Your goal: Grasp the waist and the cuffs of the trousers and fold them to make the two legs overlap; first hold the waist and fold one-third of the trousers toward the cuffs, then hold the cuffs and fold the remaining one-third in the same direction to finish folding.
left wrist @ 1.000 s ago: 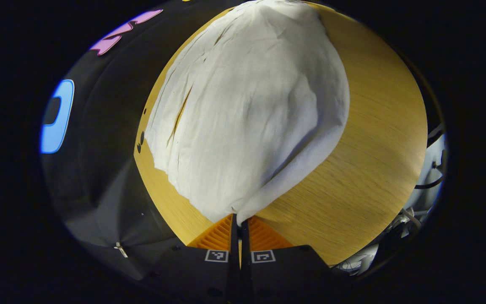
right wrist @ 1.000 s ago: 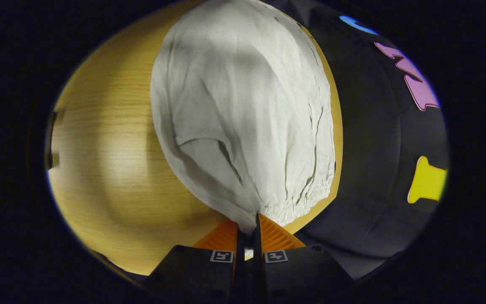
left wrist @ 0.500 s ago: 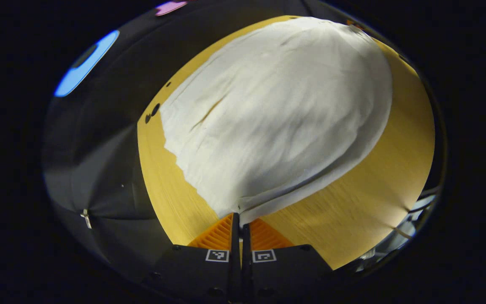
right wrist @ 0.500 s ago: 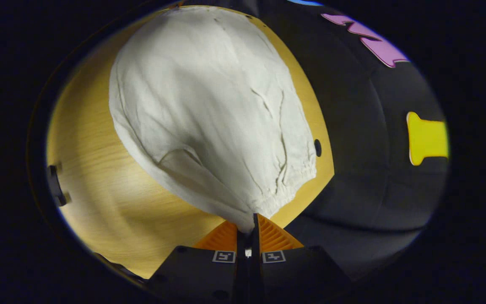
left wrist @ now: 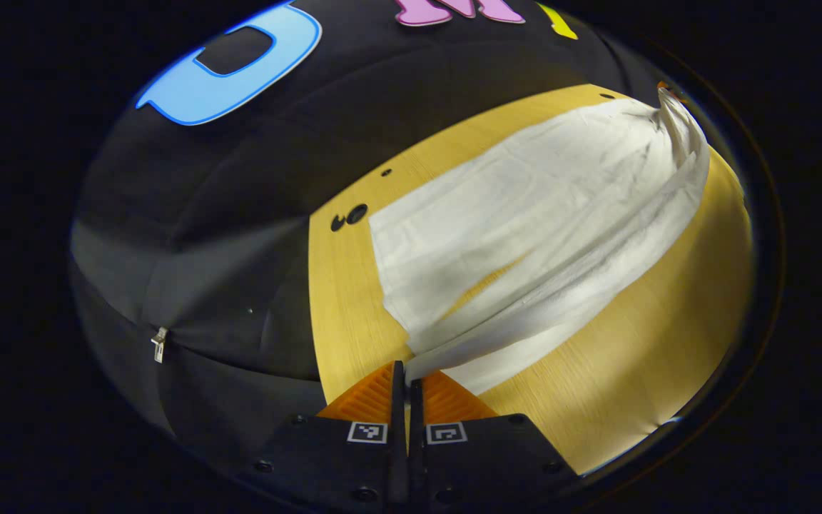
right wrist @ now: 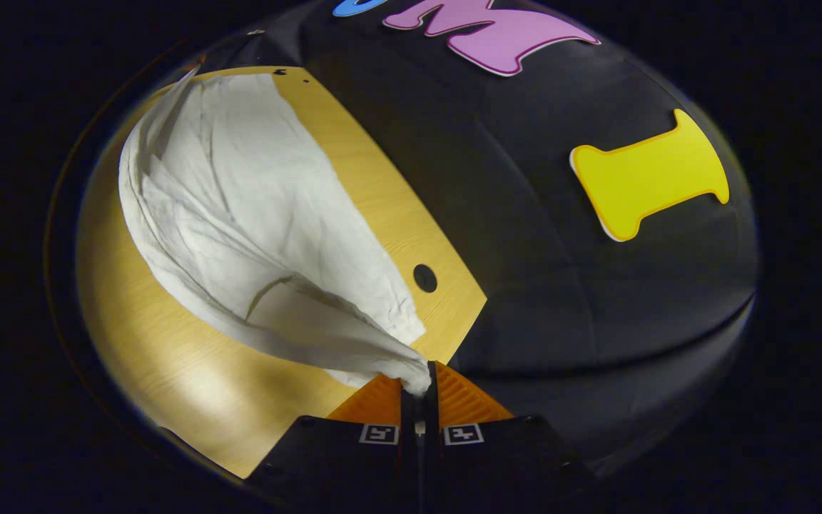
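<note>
Both cameras have tipped up since a moment ago, so the cloth that bulged large now lies lower and stretches out along the table, with more booth wall showing above. Up close, the left gripper [left wrist: 406,382] is pinched tight on a corner of the white, thin, crinkly cotton trousers [left wrist: 539,221], and the right gripper [right wrist: 422,385] is clamped the same way on a bunched corner of them [right wrist: 240,207]. From each pinch the fabric hangs in a slack fold down to the light wooden table [left wrist: 618,371], where the rest lies flat.

Looks light and floppy to me, zero stiffness, so it'll sag and drag wherever it isn't held. Corners at waist and cuffs seem the sensible grip spots; can't tell which end is which here.

Farther out, bare wood on the near side gives room. The back table edge [right wrist: 411,214] sits close to the cloth, near a round hole [right wrist: 424,278], so I'd watch for overhang.
</note>
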`<state>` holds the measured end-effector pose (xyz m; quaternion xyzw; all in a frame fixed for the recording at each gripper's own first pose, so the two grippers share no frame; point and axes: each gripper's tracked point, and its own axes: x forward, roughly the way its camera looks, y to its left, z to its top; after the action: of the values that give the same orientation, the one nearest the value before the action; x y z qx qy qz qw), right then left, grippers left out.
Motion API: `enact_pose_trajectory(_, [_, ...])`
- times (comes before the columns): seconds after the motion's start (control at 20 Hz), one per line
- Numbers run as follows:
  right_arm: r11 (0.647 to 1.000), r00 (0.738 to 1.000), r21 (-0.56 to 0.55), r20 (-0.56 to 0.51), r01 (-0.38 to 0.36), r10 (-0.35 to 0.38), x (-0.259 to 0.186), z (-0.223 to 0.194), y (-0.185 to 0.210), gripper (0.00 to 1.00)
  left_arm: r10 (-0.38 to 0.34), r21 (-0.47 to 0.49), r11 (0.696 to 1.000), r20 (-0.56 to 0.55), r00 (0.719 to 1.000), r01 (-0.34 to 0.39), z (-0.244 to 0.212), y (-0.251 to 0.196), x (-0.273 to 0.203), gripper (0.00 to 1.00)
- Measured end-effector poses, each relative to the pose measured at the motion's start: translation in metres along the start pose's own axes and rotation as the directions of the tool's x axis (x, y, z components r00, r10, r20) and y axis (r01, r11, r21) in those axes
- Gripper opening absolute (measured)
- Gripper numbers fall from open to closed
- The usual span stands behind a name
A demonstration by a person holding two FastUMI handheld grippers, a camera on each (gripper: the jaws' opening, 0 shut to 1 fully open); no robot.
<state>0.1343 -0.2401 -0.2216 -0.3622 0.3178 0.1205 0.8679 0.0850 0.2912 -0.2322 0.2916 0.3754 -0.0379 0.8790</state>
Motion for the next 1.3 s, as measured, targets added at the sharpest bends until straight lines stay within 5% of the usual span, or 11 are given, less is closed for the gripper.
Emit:
enact_pose_trajectory(0.3, [0.983,0.996,0.166,-0.047,0.078,-0.071,0.047,0.019,-0.032,0.08,0.022,-0.086,0.996,0.027,0.999,-0.02,0.064,0.041,0.05,0.05])
enact_pose_trajectory(0.65, [0.927,0.988,0.348,-0.104,0.14,-0.111,0.117,0.014,-0.036,0.08,0.013,-0.067,0.998,0.052,0.999,-0.01,0.115,0.055,0.145,0.05])
enact_pose_trajectory(0.85, [0.915,0.985,0.386,-0.157,0.12,-0.063,0.154,-0.006,-0.016,0.1,0.009,-0.06,0.998,0.002,1.0,-0.009,0.105,0.039,0.188,0.05])
enact_pose_trajectory(0.9, [0.914,0.983,0.389,-0.176,0.114,-0.048,0.156,-0.01,-0.012,0.02,0.016,-0.073,0.997,0.01,1.0,-0.015,0.106,0.037,0.195,0.05])
enact_pose_trajectory(1.05, [0.873,0.982,0.473,-0.188,0.117,-0.03,0.158,-0.014,-0.013,0.29,0.031,-0.102,0.994,0.04,0.999,-0.027,0.113,0.032,0.196,0.11])
enact_pose_trajectory(1.15, [0.816,0.988,0.568,-0.151,0.109,-0.027,0.152,-0.004,-0.015,0.38,0.037,-0.128,0.991,0.071,0.997,-0.028,0.12,0.03,0.188,0.42])
enact_pose_trajectory(1.25, [0.746,0.992,0.659,-0.123,0.09,-0.011,0.141,0.003,-0.015,0.92,0.07,-0.191,0.981,0.136,0.988,-0.043,0.133,0.037,0.167,0.72])
enact_pose_trajectory(1.3, [0.712,0.994,0.697,-0.113,0.087,-0.011,0.139,0.006,-0.016,0.95,0.099,-0.223,0.973,0.167,0.981,-0.06,0.139,0.041,0.157,0.74])
